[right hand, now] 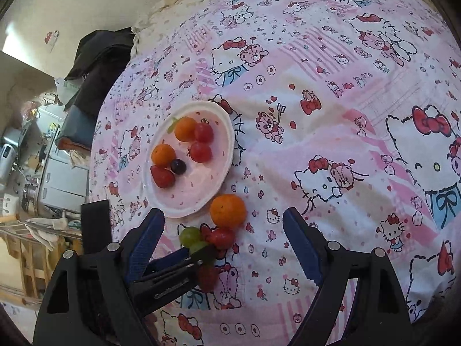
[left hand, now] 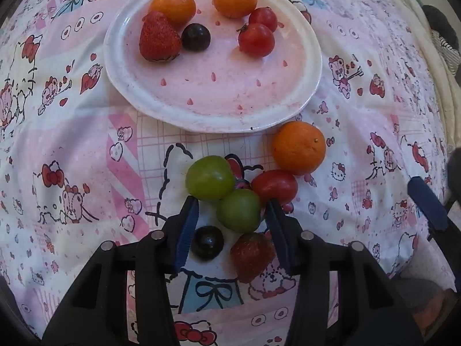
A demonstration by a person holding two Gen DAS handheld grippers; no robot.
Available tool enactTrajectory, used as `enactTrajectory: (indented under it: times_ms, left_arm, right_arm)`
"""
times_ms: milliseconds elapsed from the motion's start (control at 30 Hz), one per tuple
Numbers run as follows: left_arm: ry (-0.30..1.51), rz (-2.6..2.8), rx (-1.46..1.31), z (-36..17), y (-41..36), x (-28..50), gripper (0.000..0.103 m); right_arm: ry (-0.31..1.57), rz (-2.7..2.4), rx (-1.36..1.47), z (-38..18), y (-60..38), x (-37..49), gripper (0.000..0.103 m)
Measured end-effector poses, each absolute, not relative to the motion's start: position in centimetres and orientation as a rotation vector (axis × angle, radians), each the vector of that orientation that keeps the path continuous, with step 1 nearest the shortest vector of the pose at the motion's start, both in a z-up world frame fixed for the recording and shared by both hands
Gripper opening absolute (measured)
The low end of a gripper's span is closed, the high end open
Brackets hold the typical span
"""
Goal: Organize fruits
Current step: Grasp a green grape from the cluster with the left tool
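A pink plate [left hand: 312,66] holds two mandarins, a strawberry [left hand: 158,37], a dark grape and two cherry tomatoes. On the cloth below it lie a mandarin [left hand: 298,147], a cherry tomato [left hand: 275,186], two green grapes, a dark grape [left hand: 207,242] and a strawberry [left hand: 252,255]. My left gripper [left hand: 232,201] points down over this pile, its blue fingers either side of the nearer green grape [left hand: 238,210]. The right finger touches it and a gap shows on the left. My right gripper [right hand: 224,212] hangs open above the cloth, holding nothing, with the left gripper [right hand: 184,262] below it.
A pink cartoon-print cloth [right hand: 331,150] covers the whole surface. Dark clothing [right hand: 98,57] lies at its far left edge, with shelves and clutter beyond. One blue finger of the right gripper [left hand: 426,201] shows at the right in the left wrist view.
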State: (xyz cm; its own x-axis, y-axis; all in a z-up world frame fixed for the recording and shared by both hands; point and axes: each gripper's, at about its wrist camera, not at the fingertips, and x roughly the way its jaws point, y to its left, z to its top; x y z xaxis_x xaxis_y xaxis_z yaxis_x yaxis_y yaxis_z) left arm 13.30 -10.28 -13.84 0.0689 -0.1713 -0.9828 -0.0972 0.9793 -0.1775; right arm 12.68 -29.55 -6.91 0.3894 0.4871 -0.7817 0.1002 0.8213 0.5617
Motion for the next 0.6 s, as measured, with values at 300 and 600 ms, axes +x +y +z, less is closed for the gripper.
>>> enactTrajectory:
  times_ms: [300,600]
  left_arm:
    - [1.484,-0.089,-0.245,-12.0,-10.7,12.7,0.023]
    - [1.341,-0.08,-0.223,-6.3,-4.8,10.7,0.023]
  right_arm:
    - [1.146,0.269,0.583,-6.2,-29.7,12.5,0.087]
    - [1.189,0.296,0.558,-6.7,-28.6,11.9,0.087]
